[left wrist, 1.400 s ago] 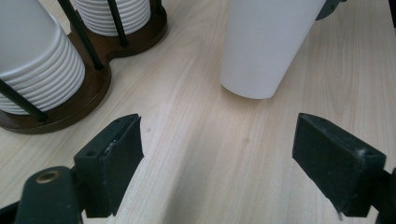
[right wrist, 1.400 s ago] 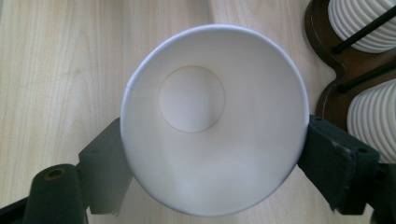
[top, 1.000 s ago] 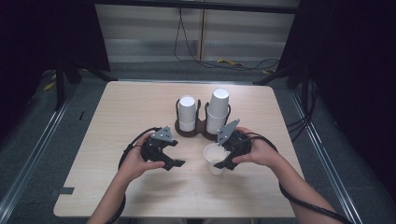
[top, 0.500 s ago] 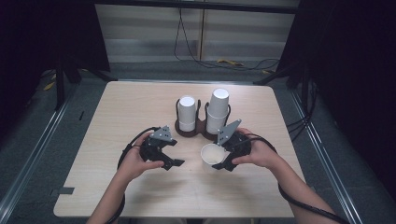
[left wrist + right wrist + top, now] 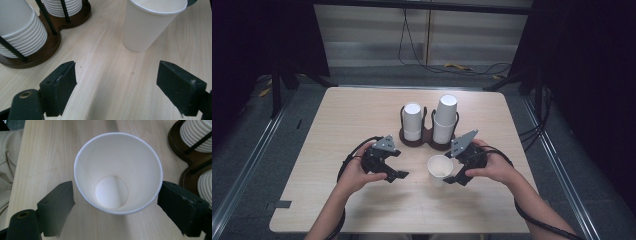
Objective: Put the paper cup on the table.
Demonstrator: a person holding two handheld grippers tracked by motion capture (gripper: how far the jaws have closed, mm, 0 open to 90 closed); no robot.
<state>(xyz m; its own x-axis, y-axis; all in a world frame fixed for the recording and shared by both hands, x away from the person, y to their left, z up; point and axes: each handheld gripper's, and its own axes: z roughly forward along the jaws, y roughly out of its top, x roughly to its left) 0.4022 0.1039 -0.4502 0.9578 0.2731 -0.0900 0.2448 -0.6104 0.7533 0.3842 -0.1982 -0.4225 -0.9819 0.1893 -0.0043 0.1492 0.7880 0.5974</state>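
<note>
A single white paper cup (image 5: 439, 168) stands upright, mouth up, on the wooden table (image 5: 362, 115). My right gripper (image 5: 451, 168) is open, and its two jaws flank the cup (image 5: 117, 170) at rim height on either side. The right gripper view (image 5: 116, 207) looks straight down into the empty cup. My left gripper (image 5: 398, 164) is open to the cup's left, a short way off, with nothing in it. In the left gripper view (image 5: 116, 82) the cup (image 5: 147, 27) stands ahead and to the right, beyond the jaws.
A dark wooden two-post cup holder (image 5: 424, 141) sits just behind the grippers, holding a short stack of cups (image 5: 412, 120) and a taller stack (image 5: 445, 119). Its base (image 5: 47, 50) lies close to the left gripper, and its edge (image 5: 180, 135) is beside the right jaw. A person's trouser leg (image 5: 7, 162) lies past the table's near edge.
The cup and the right gripper have shifted very slightly to the left. The left gripper has stayed in place.
</note>
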